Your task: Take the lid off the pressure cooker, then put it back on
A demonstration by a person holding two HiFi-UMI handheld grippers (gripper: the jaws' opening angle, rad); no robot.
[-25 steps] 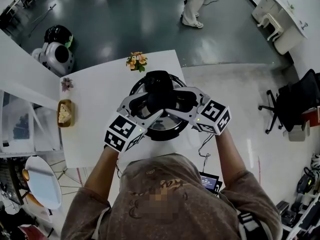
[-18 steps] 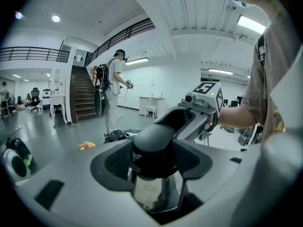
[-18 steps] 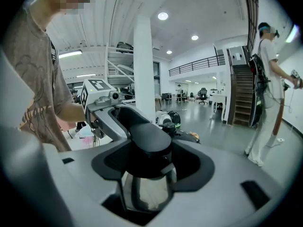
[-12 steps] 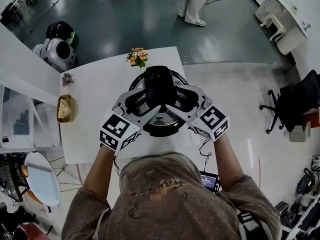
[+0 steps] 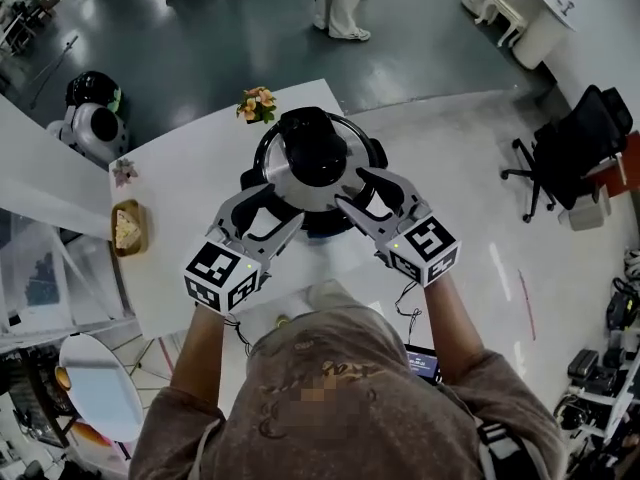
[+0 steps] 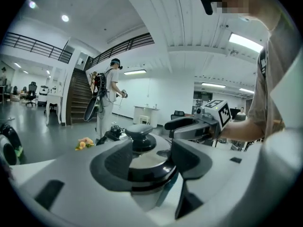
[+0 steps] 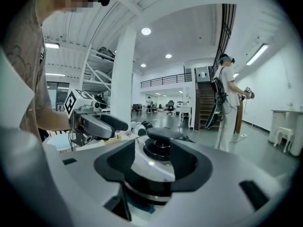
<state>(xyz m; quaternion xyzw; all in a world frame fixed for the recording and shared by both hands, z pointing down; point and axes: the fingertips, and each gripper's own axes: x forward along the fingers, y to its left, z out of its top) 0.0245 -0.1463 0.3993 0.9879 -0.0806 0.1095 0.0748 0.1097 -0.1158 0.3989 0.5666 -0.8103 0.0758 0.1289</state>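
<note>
**Pressure cooker (image 5: 313,183) upright near the far right corner of the desk (image 5: 180,218), lid (image 5: 290,186) on, both grippers spread just short of it.**
The black knob (image 5: 313,143) points straight up. The cooker's long axis, through its two side handles, runs roughly along the desk's far edge. The left gripper (image 5: 268,208) holds its jaws wide apart and empty, beside the near rim. The right gripper (image 5: 355,193) has just been narrowing its jaws, which stand apart and press on nothing. Each gripper's cube carries black-and-white square markers.
</note>
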